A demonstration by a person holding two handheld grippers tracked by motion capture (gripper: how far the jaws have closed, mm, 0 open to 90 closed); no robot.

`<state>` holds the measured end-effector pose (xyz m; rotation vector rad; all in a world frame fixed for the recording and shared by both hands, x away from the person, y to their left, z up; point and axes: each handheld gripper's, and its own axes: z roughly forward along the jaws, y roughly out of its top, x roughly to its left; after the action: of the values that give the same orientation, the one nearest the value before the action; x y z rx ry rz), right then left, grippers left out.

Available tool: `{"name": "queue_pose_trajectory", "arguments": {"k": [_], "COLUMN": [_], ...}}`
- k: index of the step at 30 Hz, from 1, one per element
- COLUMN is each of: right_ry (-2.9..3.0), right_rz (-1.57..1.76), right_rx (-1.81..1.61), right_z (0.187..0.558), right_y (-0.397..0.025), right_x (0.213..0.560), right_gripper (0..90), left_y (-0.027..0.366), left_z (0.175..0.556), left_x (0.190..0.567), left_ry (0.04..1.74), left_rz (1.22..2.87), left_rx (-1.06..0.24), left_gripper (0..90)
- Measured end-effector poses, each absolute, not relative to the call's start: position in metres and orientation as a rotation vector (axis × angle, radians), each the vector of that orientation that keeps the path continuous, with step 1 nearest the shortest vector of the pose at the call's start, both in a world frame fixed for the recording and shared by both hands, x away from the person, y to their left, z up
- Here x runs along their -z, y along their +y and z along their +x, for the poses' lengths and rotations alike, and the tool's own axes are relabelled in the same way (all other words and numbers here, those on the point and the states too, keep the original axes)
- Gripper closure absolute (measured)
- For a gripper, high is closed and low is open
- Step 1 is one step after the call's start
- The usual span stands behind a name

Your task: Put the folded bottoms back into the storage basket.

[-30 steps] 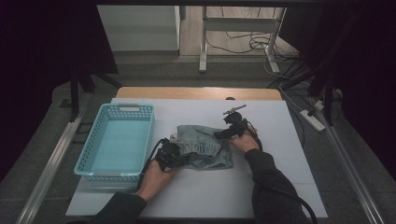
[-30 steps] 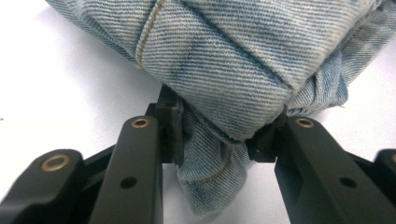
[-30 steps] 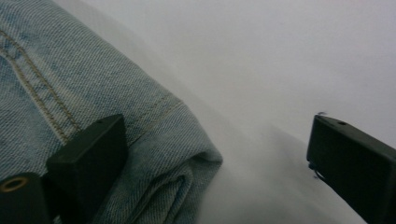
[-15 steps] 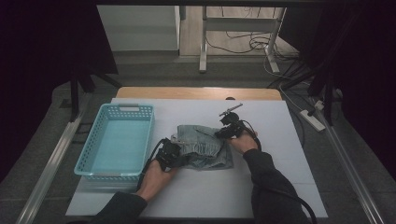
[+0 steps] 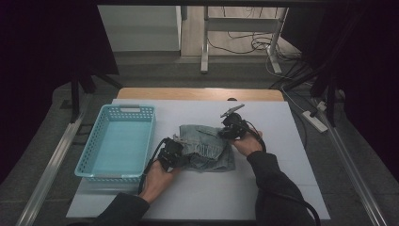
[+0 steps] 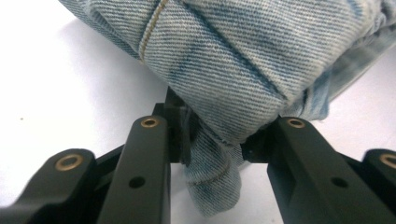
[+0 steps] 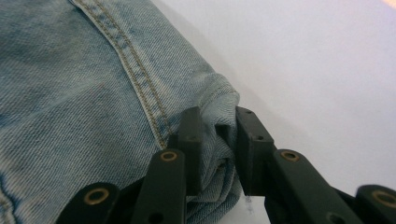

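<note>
Two claws gripping one folded piece of denim, both working low on the white worktop point(image 5: 282, 188).

Denim point(image 5: 207, 147): lying bunched and folded near the middle of the worktop, just right of the basket, resting flat between the two hands. Pale blue, washed, showing tan stitching along a seam in the right gripper view point(image 7: 135, 79) and a rounded fold in the left gripper view point(image 6: 224, 60).

Left claw point(image 5: 170, 154): sitting at the near-left edge of the denim, held in the left hand point(image 5: 157, 181). Jaws pinching a narrow hanging fold of cloth in the left gripper view point(image 6: 212, 154), closing in on it from both sides, with the bulk of the fold bulging above them.

Right claw point(image 5: 231, 127): sitting at the far-right corner of the denim, held in the right hand point(image 5: 247, 143), grey plate tilting upward on top. Jaws clamping a doubled corner of cloth in the right gripper view point(image 7: 218, 140), standing close together with the fabric squeezed between.

Basket point(image 5: 101, 141): light blue, latticed walls, standing at the left of the worktop, apart from the denim and from both claws.

Sleeves: dark, entering from the bottom edge of the high view.
</note>
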<state>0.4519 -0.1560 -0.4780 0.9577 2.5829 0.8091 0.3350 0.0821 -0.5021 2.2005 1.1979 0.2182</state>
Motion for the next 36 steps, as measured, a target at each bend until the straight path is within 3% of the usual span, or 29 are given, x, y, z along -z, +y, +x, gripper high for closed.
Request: {"name": "queue_pose_trajectory", "arguments": {"k": [8, 36], "right_ry": [2.557, 2.543], "right_rz": [0.937, 0.888], "right_rx": [-0.868, -1.044], "right_z": [0.444, 0.433], "right_y": [-0.164, -0.149], "right_x": [0.457, 0.419], "right_gripper": [74.4, 74.2], "left_y": [0.088, 0.126], "left_z": [0.337, 0.333], "left_x": [0.485, 0.438], "left_ry": [1.200, 1.143], "left_rz": [2.148, 2.174], "left_rx": [-0.103, -0.112], "left_gripper": [68.7, 68.7]}}
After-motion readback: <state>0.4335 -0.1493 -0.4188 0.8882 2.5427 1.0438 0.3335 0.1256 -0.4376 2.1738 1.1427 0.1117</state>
